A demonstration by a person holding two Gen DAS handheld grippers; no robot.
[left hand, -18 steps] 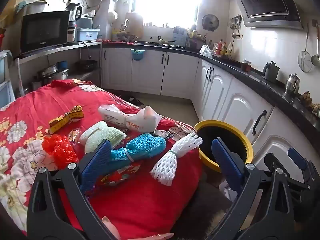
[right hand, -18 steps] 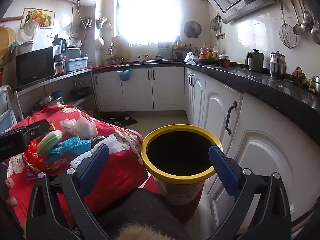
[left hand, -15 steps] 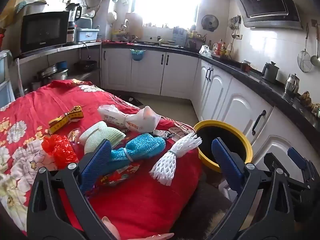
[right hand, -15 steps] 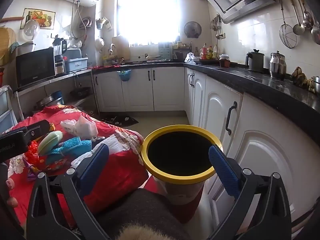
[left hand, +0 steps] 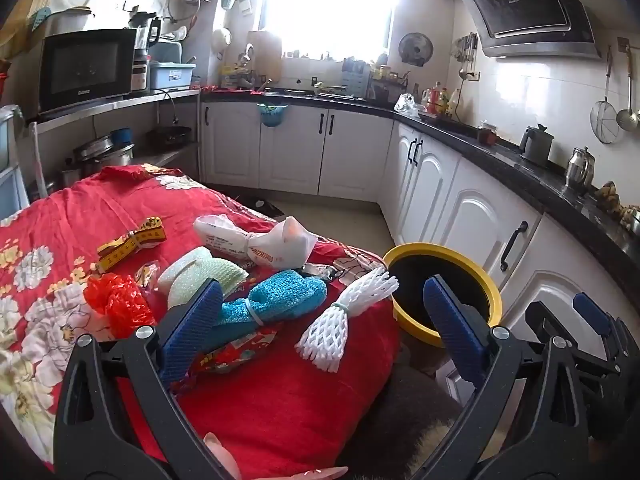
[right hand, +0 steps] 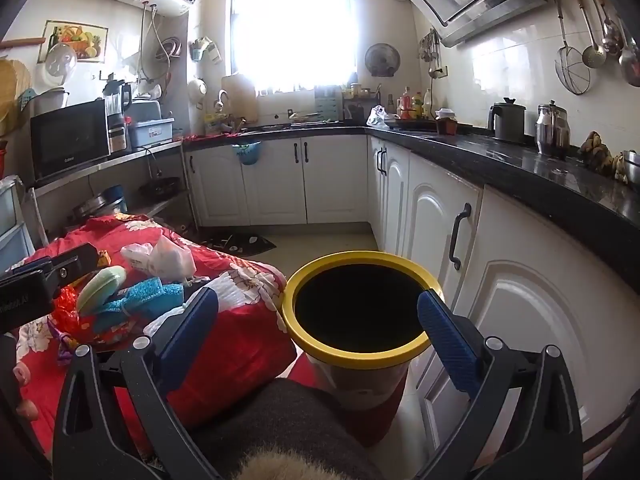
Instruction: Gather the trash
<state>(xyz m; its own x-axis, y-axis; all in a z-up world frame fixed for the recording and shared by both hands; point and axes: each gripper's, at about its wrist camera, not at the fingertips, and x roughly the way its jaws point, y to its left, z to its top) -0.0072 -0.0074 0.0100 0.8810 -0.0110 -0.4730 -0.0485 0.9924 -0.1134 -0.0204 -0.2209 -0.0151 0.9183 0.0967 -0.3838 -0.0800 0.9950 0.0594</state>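
My left claw [left hand: 322, 316] has matt black plastic arms and ribbed blue pads. Below it the red cloth [left hand: 280, 400] looks soft and creased, printed with flowers. At frame centre lies white foam netting [left hand: 344, 320] beside fuzzy blue knit [left hand: 280, 300]; left, crinkled red plastic [left hand: 116, 300]. The bin [right hand: 356, 356] has a smooth yellow plastic rim; the surface [right hand: 520, 168] at right is glossy black.

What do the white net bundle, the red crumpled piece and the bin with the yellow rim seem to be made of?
White net bundle: probably soft foam netting, matte; open diamond mesh, tied at the middle by a band.
Red crumpled piece: likely thin plastic film; glossy, translucent, sharply wrinkled.
Bin: seemingly hard plastic; smooth yellow rim with a slight sheen, pale body below. Its inside is too dark to judge.
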